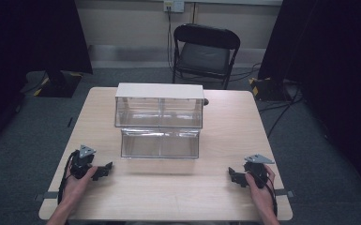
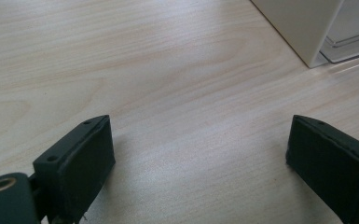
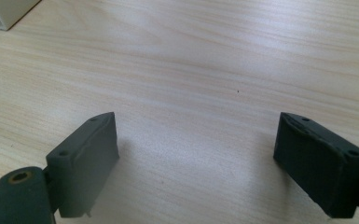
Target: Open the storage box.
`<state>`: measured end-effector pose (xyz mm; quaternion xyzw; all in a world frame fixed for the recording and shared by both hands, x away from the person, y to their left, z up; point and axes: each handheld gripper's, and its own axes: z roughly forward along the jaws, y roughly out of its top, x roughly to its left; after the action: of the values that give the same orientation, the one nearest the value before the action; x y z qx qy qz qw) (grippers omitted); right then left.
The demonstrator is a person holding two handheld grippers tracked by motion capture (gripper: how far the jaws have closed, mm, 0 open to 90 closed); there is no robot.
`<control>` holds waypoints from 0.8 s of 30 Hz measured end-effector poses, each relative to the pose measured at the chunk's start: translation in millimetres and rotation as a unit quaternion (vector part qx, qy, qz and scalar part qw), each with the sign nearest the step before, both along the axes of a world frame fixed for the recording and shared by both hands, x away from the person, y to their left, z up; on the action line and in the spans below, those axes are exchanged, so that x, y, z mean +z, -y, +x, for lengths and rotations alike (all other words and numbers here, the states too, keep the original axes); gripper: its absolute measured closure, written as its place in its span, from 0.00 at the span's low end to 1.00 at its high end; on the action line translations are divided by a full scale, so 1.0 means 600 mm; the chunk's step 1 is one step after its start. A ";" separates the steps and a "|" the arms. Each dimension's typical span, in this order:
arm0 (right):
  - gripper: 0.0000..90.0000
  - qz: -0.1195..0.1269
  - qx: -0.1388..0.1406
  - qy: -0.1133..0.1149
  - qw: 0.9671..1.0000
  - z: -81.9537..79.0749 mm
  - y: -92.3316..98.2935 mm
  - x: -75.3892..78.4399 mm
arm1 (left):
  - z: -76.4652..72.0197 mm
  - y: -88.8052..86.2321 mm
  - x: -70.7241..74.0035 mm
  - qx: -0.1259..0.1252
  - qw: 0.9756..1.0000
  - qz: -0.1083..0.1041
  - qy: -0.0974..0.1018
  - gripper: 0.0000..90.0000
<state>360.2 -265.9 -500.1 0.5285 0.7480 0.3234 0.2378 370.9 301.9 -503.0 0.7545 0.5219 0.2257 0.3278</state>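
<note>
High view: your left tongs [image 1: 104,169] and right tongs [image 1: 235,177] rest wide, empty on worktop [image 1: 178,187]; drawer unit [image 1: 159,112] untouched, nothing begun.

From the high view we look fwd and down over the whole table [image 1: 169,187]. Each gripper view sits close above the tabletop, facing along its own jaws. Both share w/ the high view the white-framed drawer unit [image 1: 159,119], just past the jaws.
</note>
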 end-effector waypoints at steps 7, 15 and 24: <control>0.14 0.000 0.000 0.000 1.000 0.000 0.000 0.000 | -0.002 0.001 0.001 0.001 1.000 0.000 0.000 0.09; 0.14 0.000 0.000 0.000 1.000 0.000 0.000 0.000 | -0.006 0.010 0.006 -0.013 1.000 -0.008 0.001 0.18; 0.14 0.000 0.000 0.000 1.000 0.000 0.000 0.000 | -0.013 0.021 0.023 -0.035 0.999 -0.026 0.020 0.18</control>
<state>360.2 -266.0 -500.0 0.5284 0.7481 0.3234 0.2378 363.0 289.1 -488.9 0.7586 0.4941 0.2158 0.3657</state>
